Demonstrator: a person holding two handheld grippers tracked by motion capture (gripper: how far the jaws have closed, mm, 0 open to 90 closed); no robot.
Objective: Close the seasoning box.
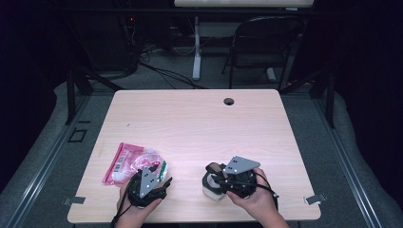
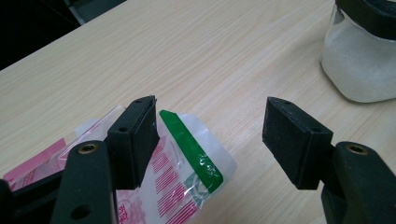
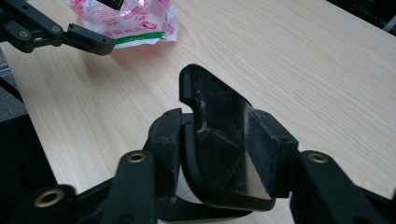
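Observation:
A pink and white plastic bag (image 1: pixel 126 161) with a green stripe lies at the front left of the wooden table (image 1: pixel 199 123). My left gripper (image 1: pixel 162 175) hovers over the bag's right end with nothing between its wide jaws. In the left gripper view, that gripper (image 2: pixel 210 112) is open, one pad above the bag (image 2: pixel 187 158). A clear jar (image 1: pixel 211 190) of white powder stands at the front middle. Its black flip lid (image 3: pixel 219 121) is raised upright between the pads of my right gripper (image 3: pixel 217 116), which lie against both sides. The jar (image 2: pixel 359 60) shows at the upper right.
A round cable hole (image 1: pixel 229 101) is near the table's far edge. A black folding chair (image 1: pixel 266 38) and cables on the floor lie beyond it. Both hands sit close to the front edge. In the right gripper view, one of the left gripper's fingers (image 3: pixel 88 41) reaches over the bag (image 3: pixel 135 18).

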